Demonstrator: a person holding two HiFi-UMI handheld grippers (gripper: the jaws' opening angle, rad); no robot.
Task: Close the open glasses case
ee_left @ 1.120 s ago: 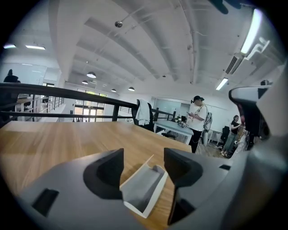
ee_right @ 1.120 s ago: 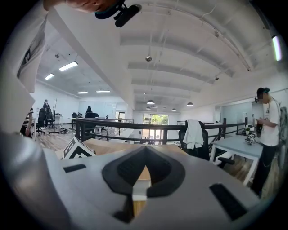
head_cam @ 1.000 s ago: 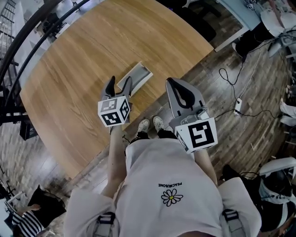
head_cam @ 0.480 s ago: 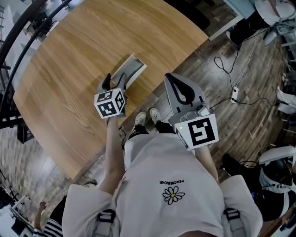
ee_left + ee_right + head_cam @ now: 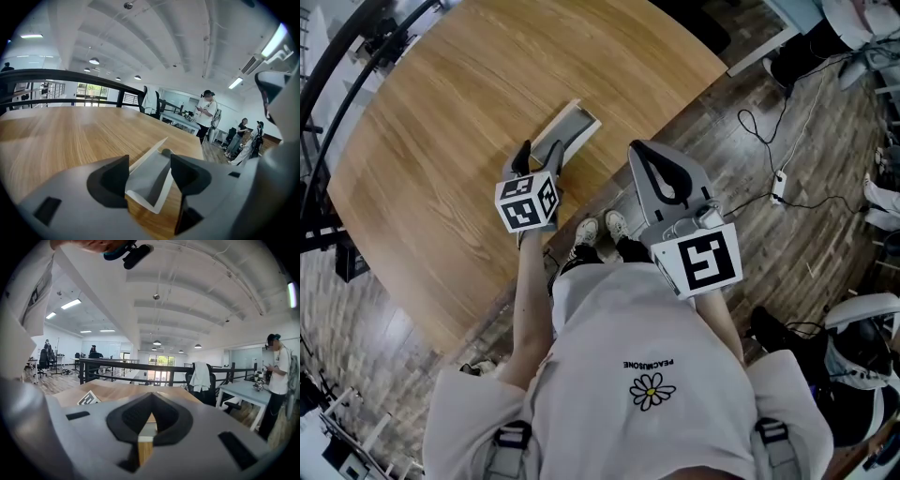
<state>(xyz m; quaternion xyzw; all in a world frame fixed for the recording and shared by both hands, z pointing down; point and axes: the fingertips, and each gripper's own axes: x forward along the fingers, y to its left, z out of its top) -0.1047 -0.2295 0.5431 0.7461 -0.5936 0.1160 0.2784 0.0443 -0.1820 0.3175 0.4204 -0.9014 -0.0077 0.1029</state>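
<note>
OPEN-PLAN OFFICE, UPPER LEVEL: A black railing (image 5: 70, 75) edges the floor. Strip lights (image 5: 71, 303) and pendant lamps (image 5: 94, 61) hang under a white beamed ceiling, and people (image 5: 206, 110) stand among white desks (image 5: 243, 392) and office chairs (image 5: 207, 397). A corded power strip (image 5: 781, 187) lies on the plank floor (image 5: 825, 272).

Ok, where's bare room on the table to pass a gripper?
All the table beyond and left of the glasses case is bare wood, out to its rim. Crowded only at the near edge, where the open left gripper sits by the case; the shut right gripper hangs beside the table.
</note>
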